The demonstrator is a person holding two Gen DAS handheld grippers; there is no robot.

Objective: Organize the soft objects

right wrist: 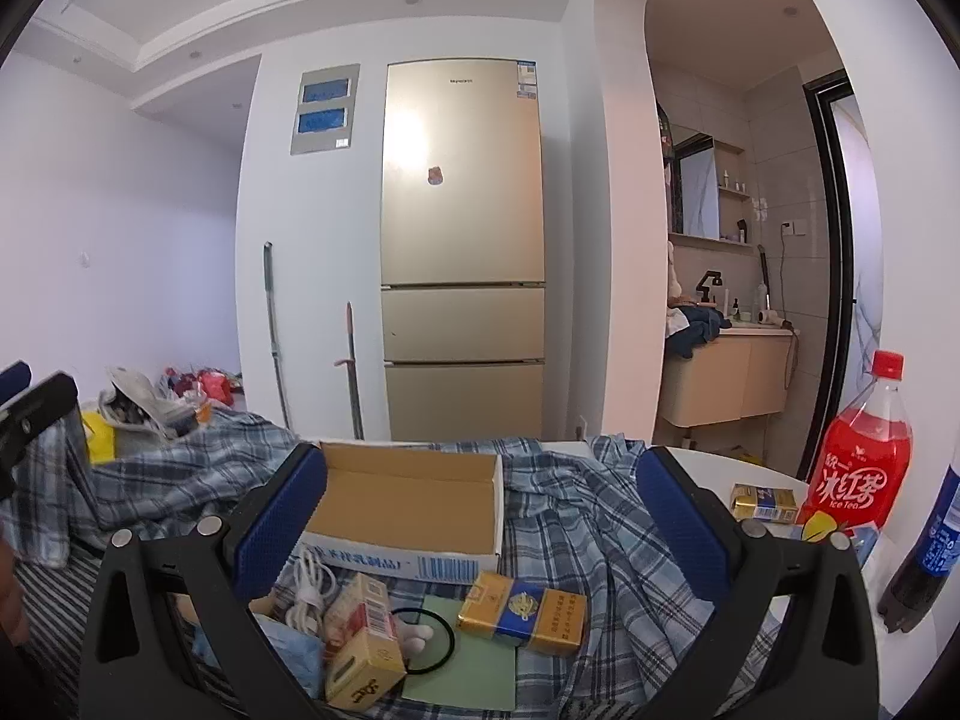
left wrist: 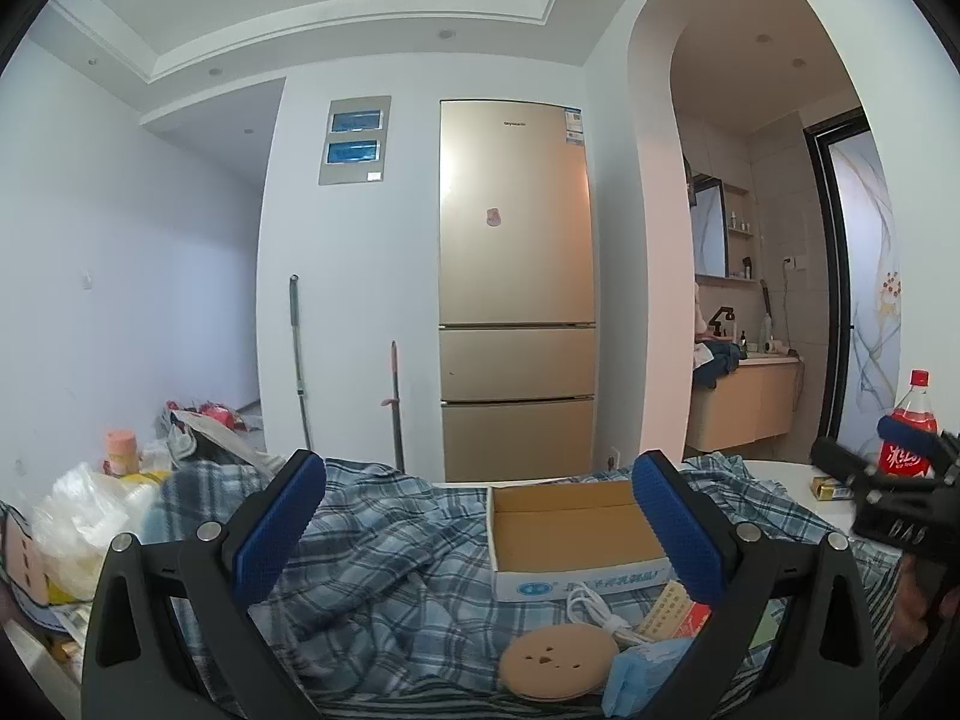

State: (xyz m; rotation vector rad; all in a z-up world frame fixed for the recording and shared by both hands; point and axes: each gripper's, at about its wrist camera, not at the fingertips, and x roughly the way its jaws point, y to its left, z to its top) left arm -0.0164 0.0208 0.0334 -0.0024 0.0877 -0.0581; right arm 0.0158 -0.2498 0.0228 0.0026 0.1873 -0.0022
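Both grippers, left [left wrist: 480,516] and right [right wrist: 480,516], hover wide open and empty; probably gather the rumpled blue plaid cloth [left wrist: 372,564] at six o'clock, avoiding the open cardboard box [left wrist: 570,525].

Right tool [right wrist: 480,504] spread wide, empty, above crumpled plaid shirt [right wrist: 576,534]; open cardboard box [right wrist: 414,510] rests on shirt.
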